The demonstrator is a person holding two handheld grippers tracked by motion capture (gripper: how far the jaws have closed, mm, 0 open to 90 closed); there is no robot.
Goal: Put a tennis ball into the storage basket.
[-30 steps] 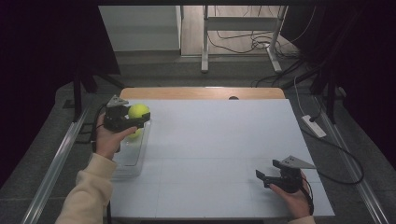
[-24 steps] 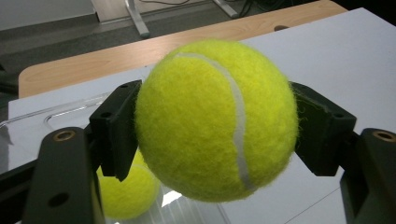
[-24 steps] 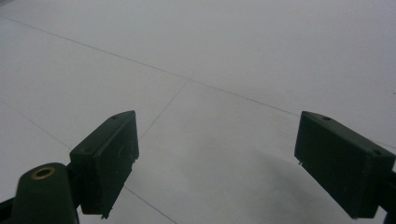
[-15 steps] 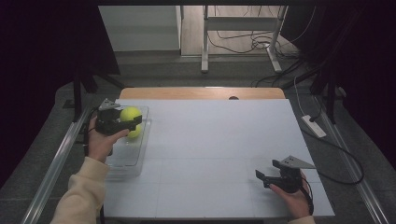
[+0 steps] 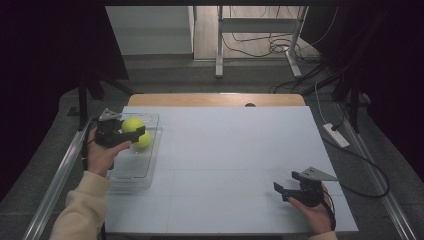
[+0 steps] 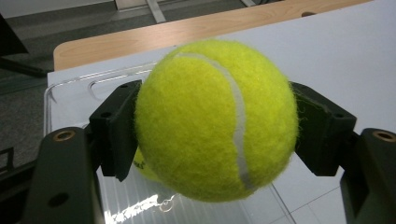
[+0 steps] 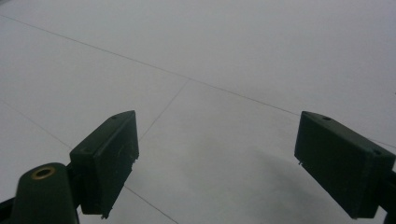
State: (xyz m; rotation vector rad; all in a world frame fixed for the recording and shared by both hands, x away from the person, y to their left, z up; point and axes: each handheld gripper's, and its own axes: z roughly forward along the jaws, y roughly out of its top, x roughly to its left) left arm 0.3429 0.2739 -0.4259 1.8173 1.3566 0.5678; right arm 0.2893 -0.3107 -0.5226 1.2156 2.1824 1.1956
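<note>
Dim room, dark on both sides, with a white tabletop (image 5: 225, 150) edged in pale wood at twelve o'clock. Pinched a fuzzy yellow-green tennis ball (image 5: 131, 124) in the left gripper (image 5: 129, 131), black pads (image 6: 119, 126) pressed into the felt on opposite sides, seam facing the gripper's camera. Held it just above the far end of a clear, shallow plastic tray (image 5: 131, 172) at nine o'clock on the table, clear of the tray floor. Sat directly over, and slightly to ten o'clock of, a second yellow-green tennis ball (image 5: 143, 140) already lying in that tray. Judged as the carrying step, probably close to setting the ball down. Called next for a short descent into bare tray floor beside the lying ball, towards six o'clock, then a spreading of the pads, gently enough to stop any rolling. Rested low near five o'clock, well apart, the right gripper (image 5: 281, 190), spread wide over bare table with nothing between its pads.
</note>
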